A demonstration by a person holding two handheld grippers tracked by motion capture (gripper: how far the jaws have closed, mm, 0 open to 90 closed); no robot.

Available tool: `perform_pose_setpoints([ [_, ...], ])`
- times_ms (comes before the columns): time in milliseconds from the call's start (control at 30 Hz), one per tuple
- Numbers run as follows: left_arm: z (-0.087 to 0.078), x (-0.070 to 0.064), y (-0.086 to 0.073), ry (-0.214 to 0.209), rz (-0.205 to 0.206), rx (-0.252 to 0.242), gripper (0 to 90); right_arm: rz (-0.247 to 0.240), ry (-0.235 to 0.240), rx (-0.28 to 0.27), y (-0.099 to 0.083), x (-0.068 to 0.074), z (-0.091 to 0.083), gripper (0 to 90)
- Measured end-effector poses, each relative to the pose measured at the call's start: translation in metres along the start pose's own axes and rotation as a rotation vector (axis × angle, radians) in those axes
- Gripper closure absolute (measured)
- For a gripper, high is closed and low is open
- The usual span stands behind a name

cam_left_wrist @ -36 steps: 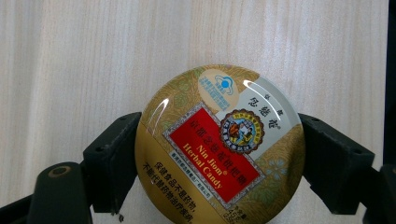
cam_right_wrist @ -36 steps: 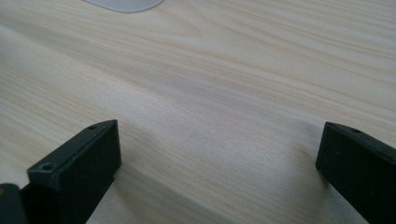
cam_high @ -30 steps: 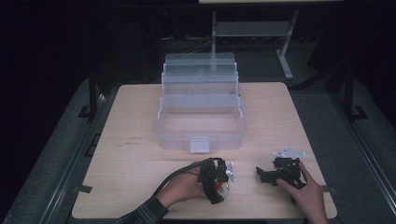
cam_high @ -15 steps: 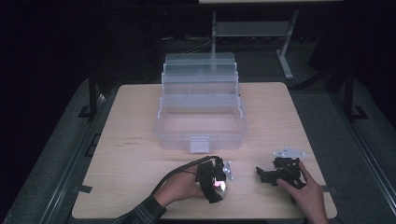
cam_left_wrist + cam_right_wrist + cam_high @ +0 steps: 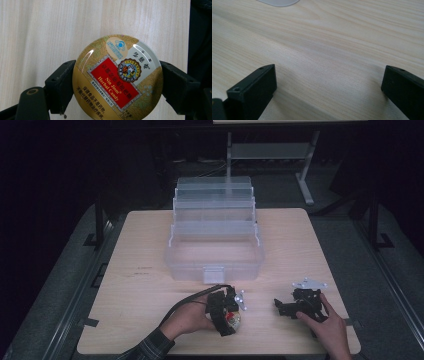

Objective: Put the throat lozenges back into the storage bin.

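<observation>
A round gold candy tin (image 5: 117,80) with a red label sits between the jaws of my left gripper (image 5: 117,86), which press on its left and right rim. In the high view that left gripper (image 5: 227,315) is near the table's front edge, with the tin (image 5: 234,321) at its tip. Whether the tin rests on the wood or hangs just above it is unclear. My right gripper (image 5: 277,306) lies on the table to the right, its jaws pointing left. Its jaws (image 5: 329,85) stand wide open over bare wood.
A clear plastic tiered box (image 5: 215,245) stands open at the middle back of the wooden table (image 5: 145,270). Its latch faces the front, close behind the left gripper. The table's right edge and dark floor (image 5: 200,37) lie beyond the tin.
The left hand and gripper have shifted slightly left and nearer with the tin still held. The right gripper has stayed in place.
</observation>
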State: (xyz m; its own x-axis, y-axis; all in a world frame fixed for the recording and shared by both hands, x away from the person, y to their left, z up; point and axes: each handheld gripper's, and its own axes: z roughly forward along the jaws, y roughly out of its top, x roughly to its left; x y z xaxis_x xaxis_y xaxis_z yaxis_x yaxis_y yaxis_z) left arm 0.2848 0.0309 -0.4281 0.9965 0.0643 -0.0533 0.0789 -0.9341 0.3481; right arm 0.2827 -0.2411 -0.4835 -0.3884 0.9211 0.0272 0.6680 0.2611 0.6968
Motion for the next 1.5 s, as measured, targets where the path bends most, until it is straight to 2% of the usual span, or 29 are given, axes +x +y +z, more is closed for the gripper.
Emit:
perform_pose_setpoints([
  [900, -0.021, 0.011, -0.018, 0.018, -0.044, -0.013, 19.4, -0.002, 0.000, -0.001, 0.000, 0.000, 0.000, 0.0],
  [1500, -0.046, 0.020, -0.033, 0.045, -0.083, -0.034, 19.5, -0.002, 0.000, -0.001, 0.000, 0.000, 0.000, 0.0],
])
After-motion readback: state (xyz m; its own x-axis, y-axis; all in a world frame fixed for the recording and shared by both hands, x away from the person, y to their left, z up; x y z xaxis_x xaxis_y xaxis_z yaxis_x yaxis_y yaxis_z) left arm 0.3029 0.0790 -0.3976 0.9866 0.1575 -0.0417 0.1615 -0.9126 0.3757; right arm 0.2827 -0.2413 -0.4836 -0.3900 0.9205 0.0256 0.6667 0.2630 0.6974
